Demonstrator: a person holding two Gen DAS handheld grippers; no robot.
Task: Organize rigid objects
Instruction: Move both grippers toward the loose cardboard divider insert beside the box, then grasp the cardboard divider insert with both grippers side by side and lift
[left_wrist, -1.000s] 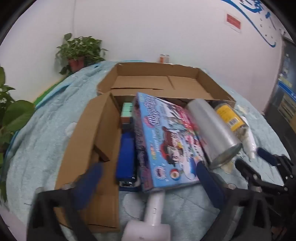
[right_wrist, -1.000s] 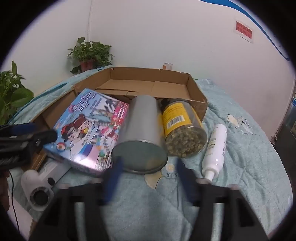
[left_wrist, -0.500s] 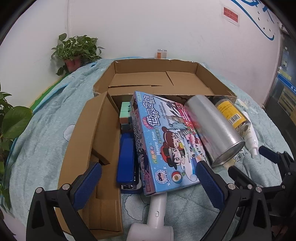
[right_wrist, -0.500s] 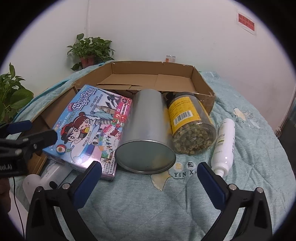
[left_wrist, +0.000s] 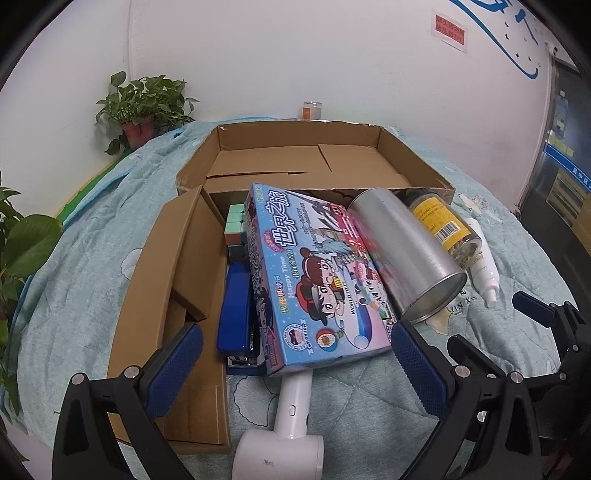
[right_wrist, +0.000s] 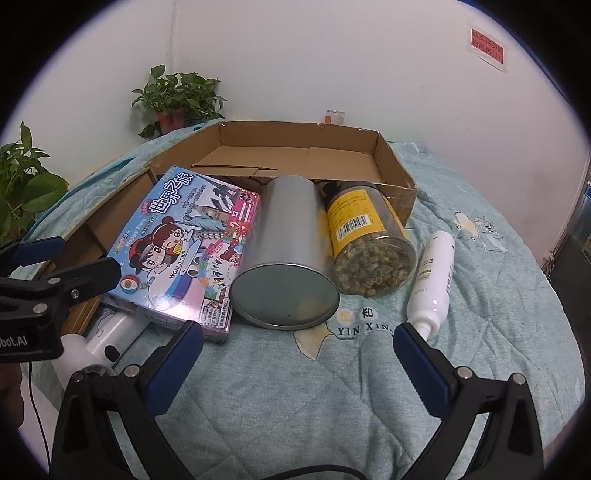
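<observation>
Both your left gripper and right gripper stand released and empty over the quilt's near edge, short of the game box and tin.

— What's out on the quilt?
— A blue game box propped at a slant, a silver tin on its side touching it, then a yellow-labelled jar lying against the tin.
— And further right?
— A white bottle lying flat, just beside the jar, nozzle toward us.
</observation>
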